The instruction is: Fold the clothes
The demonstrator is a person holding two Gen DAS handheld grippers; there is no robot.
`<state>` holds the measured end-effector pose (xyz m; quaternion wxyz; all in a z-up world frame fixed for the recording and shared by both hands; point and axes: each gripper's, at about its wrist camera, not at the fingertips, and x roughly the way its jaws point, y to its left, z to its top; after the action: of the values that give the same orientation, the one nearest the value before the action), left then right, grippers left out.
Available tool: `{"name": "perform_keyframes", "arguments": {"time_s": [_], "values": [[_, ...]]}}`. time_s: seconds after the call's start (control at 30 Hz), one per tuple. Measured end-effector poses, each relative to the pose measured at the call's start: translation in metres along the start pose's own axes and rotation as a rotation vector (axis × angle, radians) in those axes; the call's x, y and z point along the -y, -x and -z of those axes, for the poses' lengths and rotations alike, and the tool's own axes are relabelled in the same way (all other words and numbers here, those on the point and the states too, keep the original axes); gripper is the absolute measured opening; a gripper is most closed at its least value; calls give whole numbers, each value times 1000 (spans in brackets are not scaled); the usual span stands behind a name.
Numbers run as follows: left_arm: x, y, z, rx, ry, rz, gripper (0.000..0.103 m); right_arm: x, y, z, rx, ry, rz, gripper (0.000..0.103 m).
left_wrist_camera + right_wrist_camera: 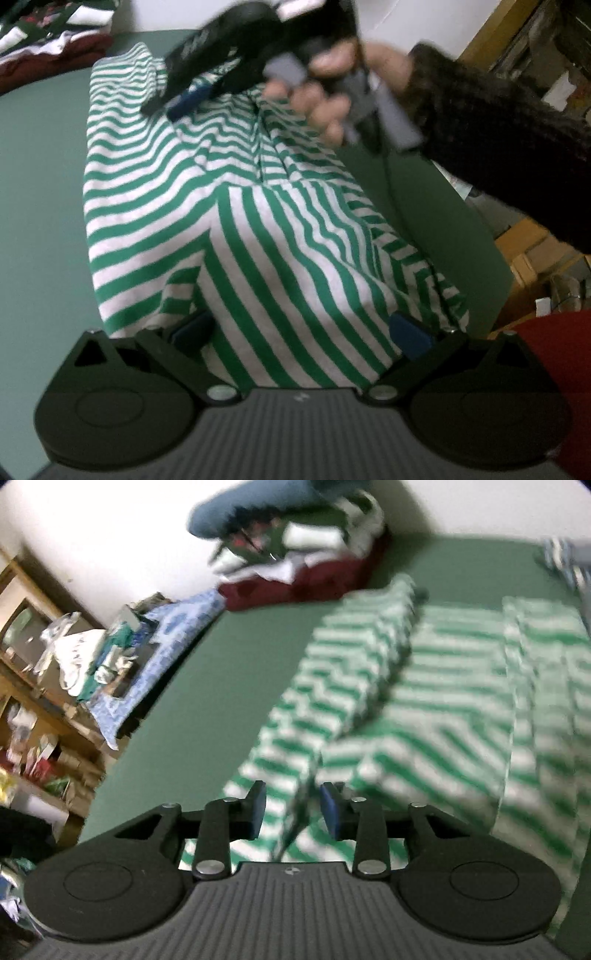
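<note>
A green-and-white striped garment [207, 206] lies on the green table [40, 192], partly folded, with a flap laid over its near part. My left gripper [301, 332] is open wide, its blue pads on either side of the near edge of the cloth. My right gripper [192, 92], held by a hand in a dark sleeve, hovers over the garment's far end. In the right wrist view the right gripper [293, 808] is open, with a raised fold of the striped garment [424, 709] standing between its blue pads, not pinched.
A stack of folded clothes [303, 554] with a dark red piece at the bottom sits at the table's far corner, also in the left wrist view [48, 40]. Cluttered wooden shelves [33, 686] stand beyond the table edge. Cardboard boxes [535, 251] lie off the right side.
</note>
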<state>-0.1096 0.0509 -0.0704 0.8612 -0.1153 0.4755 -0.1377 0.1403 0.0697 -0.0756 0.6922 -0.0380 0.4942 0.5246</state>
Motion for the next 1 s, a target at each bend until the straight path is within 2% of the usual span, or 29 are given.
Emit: {"name": "perform_keyframes", "arguments": {"time_s": [0.03,0.07,0.1,0.17,0.27,0.37,0.47,0.53,0.6,0.67,0.77,0.8,0.87,0.97,1.0], "values": [[0,1,0,0,-3,-1,102,1,-6,5,9,-10,0,33],[1,1,0,0,-6,-3,102,0,-9,9,39,-18,6,24],[1,2,0,0,-8,-4,102,-2,-10,10,56,-19,23,5],[1,3,-1,1,-14,-7,102,-5,-1,11,85,-25,21,4],[2,7,2,14,-12,10,102,-9,27,18,170,-8,14,4],[1,3,7,1,-2,17,102,-1,24,25,147,-38,61,5],[4,1,7,-8,-28,20,102,5,13,29,113,-69,76,14],[7,-1,8,-17,-40,20,102,6,17,31,127,-93,78,24],[7,-3,10,-16,-44,24,102,2,32,32,184,-90,103,31],[9,-3,12,-12,-51,26,102,-5,45,35,215,-62,42,31],[10,-4,12,-13,-61,32,102,-9,40,42,141,-100,-90,32],[10,-3,11,-14,-65,35,102,-9,36,46,113,-115,-106,32],[9,0,10,-14,-77,39,102,-3,30,55,85,-153,-61,32],[7,3,7,-11,-100,42,102,5,36,69,99,-200,6,22],[6,2,6,-15,-108,44,102,0,42,72,110,-192,17,26]]}}
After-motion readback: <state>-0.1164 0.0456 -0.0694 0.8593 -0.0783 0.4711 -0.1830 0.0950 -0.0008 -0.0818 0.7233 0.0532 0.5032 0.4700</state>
